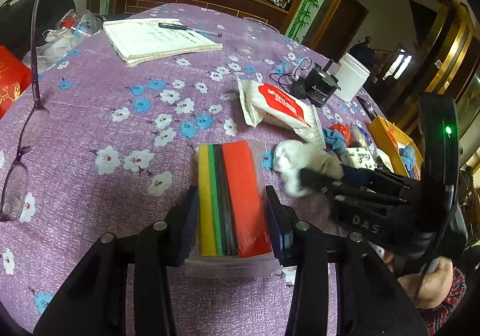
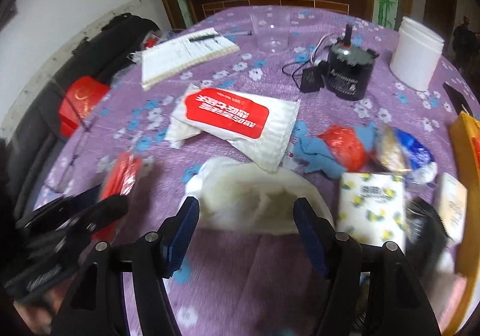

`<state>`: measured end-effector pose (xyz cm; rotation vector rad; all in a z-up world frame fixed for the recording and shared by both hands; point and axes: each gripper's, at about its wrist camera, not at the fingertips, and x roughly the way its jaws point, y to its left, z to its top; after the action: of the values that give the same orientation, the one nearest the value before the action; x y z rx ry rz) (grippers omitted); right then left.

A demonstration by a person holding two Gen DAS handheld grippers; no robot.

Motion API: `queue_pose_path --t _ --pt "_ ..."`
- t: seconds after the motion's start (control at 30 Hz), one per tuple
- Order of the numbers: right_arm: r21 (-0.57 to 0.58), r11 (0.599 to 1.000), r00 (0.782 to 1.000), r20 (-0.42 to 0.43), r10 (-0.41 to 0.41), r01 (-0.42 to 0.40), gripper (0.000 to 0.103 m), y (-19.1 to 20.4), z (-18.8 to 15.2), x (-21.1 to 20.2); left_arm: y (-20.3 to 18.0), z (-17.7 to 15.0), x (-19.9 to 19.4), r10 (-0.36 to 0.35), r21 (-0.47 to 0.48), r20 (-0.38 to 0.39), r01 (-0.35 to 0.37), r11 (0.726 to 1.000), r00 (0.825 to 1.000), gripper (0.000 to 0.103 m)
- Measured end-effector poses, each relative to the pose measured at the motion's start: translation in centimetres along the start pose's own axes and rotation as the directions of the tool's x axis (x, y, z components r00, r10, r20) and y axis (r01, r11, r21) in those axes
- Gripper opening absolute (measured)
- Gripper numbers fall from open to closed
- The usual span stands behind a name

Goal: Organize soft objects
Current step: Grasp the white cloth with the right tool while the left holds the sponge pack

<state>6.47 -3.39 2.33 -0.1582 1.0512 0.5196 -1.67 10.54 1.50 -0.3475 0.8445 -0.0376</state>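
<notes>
Motion-blurred comb (image 2: 426, 222) at right edge

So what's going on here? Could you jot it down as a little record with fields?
surface: round table under a purple floral cloth
left gripper: shut on a clear pack of coloured sponge cloths
right gripper: jaws opening, astride a crumpled white cloth, pads not pressing
nearby soft items: red-and-white tissue pack, blue rag, lemon-print tissue packet
other items: notebook, glasses
</notes>
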Motion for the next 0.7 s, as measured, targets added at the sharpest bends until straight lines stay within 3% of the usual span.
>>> queue_pose_path --t 0.07,0.1,0.13,0.3,0.43,0.7 --pt "-0.05 0.996 0.997 0.019 -0.071 0.072 0.04 0.7 -0.5 0.3 -0.4 -0.1 -0.1 0.002 0.012 0.002 -0.002 1.0 1.0 0.04" --pt "-0.066 0.995 0.997 0.02 -0.075 0.076 0.016 0.8 -0.7 0.0 -0.6 -0.2 -0.2 -0.001 0.017 0.0 0.001 1.0 1.0 0.04" --pt "-0.05 0.998 0.999 0.015 -0.04 0.04 0.01 0.5 -1.0 -0.6 -1.0 -0.4 -0.3 -0.011 0.026 0.0 0.011 1.0 1.0 0.04" --pt "-0.044 0.999 0.997 0.076 0.019 -0.015 0.009 -0.3 -3.7 -4.7 -3.4 -1.3 -0.1 -0.025 0.088 -0.016 0.027 0.996 1.0 0.04" --pt "-0.037 0.999 0.993 0.119 0.019 -0.014 0.009 -1.2 -5.8 -7.1 -6.1 -2.2 0.5 -0.033 0.155 -0.035 0.038 0.987 0.999 0.04" --pt "-0.001 1.0 0.993 0.121 0.01 -0.009 0.009 -3.1 -7.4 -6.4 -8.2 -3.0 1.9 0.018 0.234 -0.076 0.0 0.972 0.997 0.04"
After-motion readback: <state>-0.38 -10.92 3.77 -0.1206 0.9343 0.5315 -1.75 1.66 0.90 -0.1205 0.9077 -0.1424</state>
